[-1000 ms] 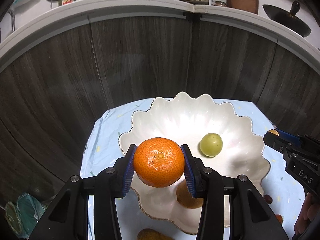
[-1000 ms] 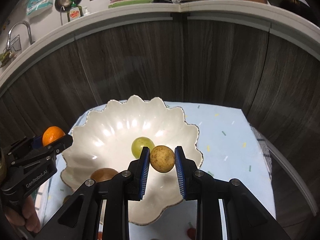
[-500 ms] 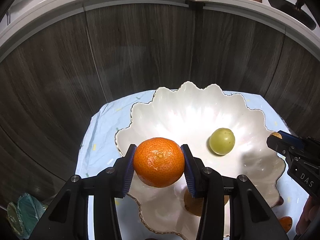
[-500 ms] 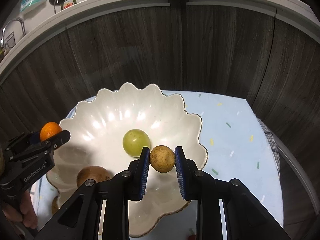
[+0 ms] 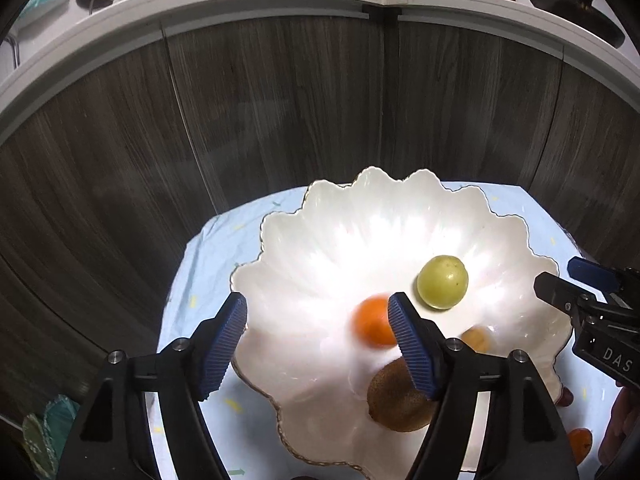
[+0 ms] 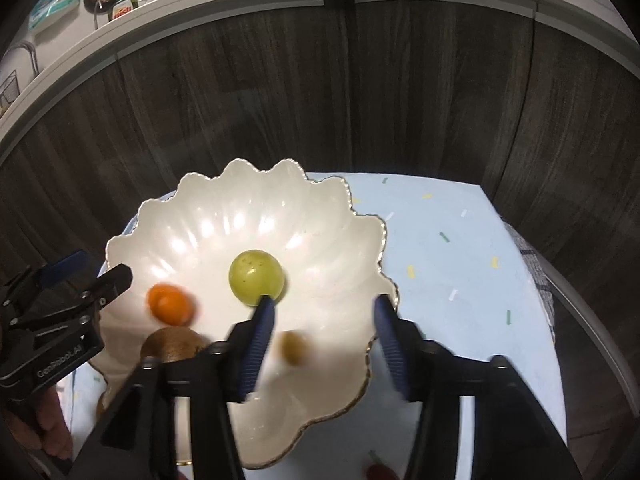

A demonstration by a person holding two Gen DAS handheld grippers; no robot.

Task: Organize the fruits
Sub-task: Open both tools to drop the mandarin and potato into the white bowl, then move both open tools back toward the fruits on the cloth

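2 fruits are loose as your left gripper (image 5: 316,312) and right gripper (image 6: 322,322) spring open: the orange (image 5: 372,322) and small brown fruit (image 6: 294,346) blur inside the scalloped bowl (image 5: 320,208), and either can roll toward the low 6 o'clock rim.

Orange (image 5: 371,322) and small brown fruit (image 6: 292,347) now out of both opening tongs, blurred inside the bowl (image 5: 360,208).

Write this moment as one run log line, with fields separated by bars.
step: release into white bowl | left gripper: opening, orange dropped | right gripper: opening, small brown fruit dropped | already inside: green fruit, kiwi
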